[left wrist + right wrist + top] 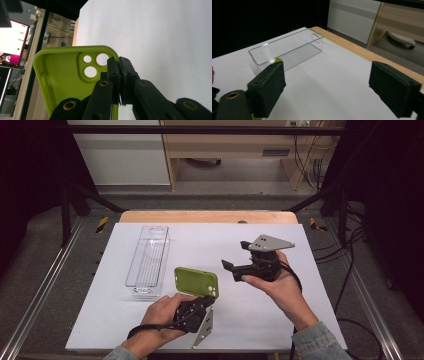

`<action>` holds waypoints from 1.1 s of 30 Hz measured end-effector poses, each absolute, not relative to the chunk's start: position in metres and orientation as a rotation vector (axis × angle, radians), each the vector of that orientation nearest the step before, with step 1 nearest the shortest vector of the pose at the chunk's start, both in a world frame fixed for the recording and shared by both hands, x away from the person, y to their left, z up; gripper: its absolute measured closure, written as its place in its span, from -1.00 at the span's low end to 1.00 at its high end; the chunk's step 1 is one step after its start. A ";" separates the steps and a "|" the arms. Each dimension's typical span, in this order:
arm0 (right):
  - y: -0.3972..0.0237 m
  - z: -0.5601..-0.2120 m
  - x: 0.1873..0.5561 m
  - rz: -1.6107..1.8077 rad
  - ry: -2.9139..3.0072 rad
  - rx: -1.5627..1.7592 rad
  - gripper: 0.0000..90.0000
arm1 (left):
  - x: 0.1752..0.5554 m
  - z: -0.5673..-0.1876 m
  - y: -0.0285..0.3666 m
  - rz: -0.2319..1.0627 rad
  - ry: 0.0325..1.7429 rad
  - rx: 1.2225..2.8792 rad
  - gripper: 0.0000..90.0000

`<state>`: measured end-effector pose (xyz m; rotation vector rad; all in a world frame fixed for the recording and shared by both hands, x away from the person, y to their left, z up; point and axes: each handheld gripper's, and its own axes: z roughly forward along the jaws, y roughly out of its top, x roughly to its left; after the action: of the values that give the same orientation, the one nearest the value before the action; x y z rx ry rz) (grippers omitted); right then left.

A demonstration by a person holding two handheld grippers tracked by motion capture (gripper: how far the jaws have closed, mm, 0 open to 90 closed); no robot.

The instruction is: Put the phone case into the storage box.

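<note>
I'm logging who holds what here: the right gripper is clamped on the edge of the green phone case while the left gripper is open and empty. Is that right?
The sides are swapped. The left gripper is clamped on the edge of the green phone case, as the left gripper view shows, while the right gripper is open and empty.

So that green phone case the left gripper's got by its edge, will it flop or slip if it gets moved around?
The green phone case looks thin and empty, so probably light. Pinched at one rim by the left gripper, it holds its shape off the table, so likely only slightly bendy. Its matte, rubbery-looking surface should resist slipping, though an edge grip may let it pivot.
</note>
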<state>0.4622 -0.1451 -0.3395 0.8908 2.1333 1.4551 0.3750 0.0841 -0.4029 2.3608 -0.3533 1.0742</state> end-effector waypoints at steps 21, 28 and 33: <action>-0.191 -0.411 0.422 1.421 1.896 1.011 -0.85 | 0.382 -0.386 0.095 1.081 -0.187 2.257 0.95; -0.201 -0.436 0.416 1.368 1.834 0.984 -0.83 | 0.386 -0.380 0.100 1.088 -0.095 2.182 0.95; -0.206 -0.453 0.414 1.354 1.832 0.988 -0.84 | 0.387 -0.377 0.103 1.094 -0.070 2.164 0.95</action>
<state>0.4137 -0.2056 -0.4528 0.9880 1.8324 1.3544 0.3870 0.1031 -0.3773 2.1644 -0.0704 1.0938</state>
